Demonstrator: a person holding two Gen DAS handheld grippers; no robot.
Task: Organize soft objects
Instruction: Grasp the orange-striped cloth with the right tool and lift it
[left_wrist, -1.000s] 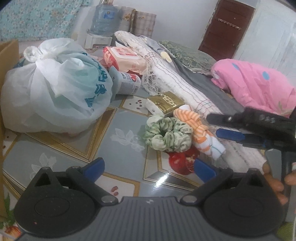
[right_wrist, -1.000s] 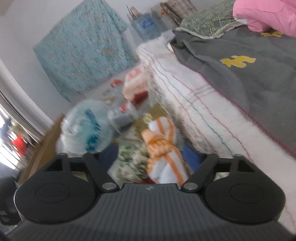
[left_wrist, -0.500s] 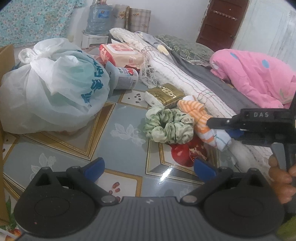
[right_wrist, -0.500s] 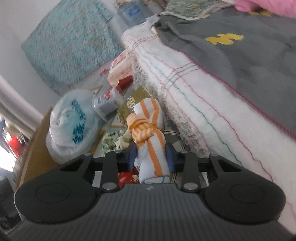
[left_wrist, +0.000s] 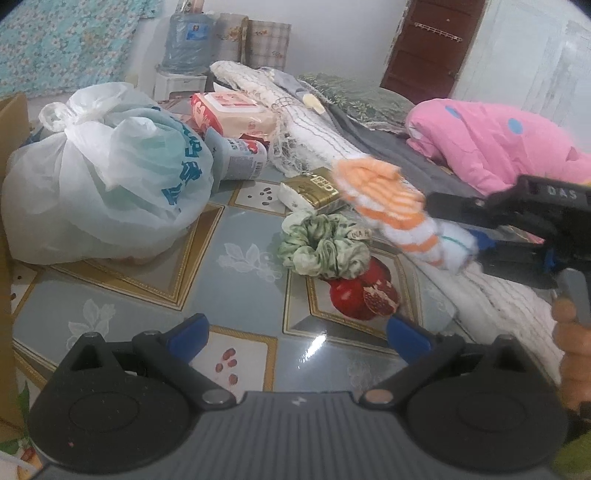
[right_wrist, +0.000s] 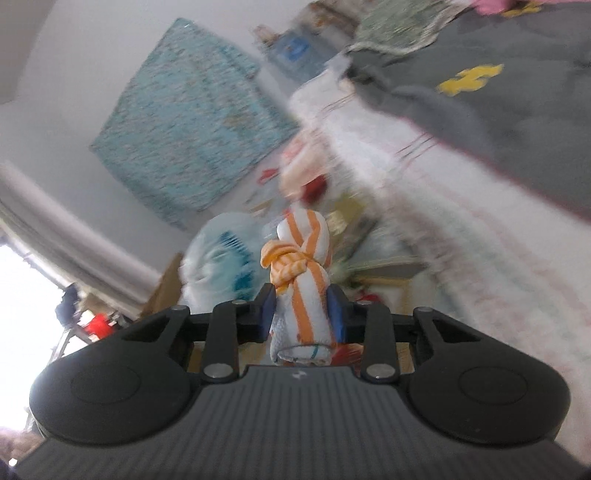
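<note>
An orange-and-white striped towel roll (left_wrist: 391, 206) hangs clear of the floor, slanting up to the left. My right gripper (left_wrist: 458, 229) comes in from the right and is shut on the roll's near end. In the right wrist view the blue pads press both sides of the towel roll (right_wrist: 303, 266) inside the right gripper (right_wrist: 302, 312). A green patterned scrunchie (left_wrist: 325, 249) lies on the floor mat just below the roll. My left gripper (left_wrist: 297, 332) is open and holds nothing, well short of the scrunchie.
A knotted white plastic bag (left_wrist: 107, 177) fills the left. Behind it lie a tin (left_wrist: 240, 158), a wipes pack (left_wrist: 229, 110) and a gold packet (left_wrist: 310, 188). A mattress with a white blanket (left_wrist: 317, 129) and a pink quilt (left_wrist: 491, 136) runs along the right. A hand (left_wrist: 572, 339) grips the right tool.
The right gripper closed on the striped towel roll and raised it off the floor while tilting. The left gripper stayed put, still open.
</note>
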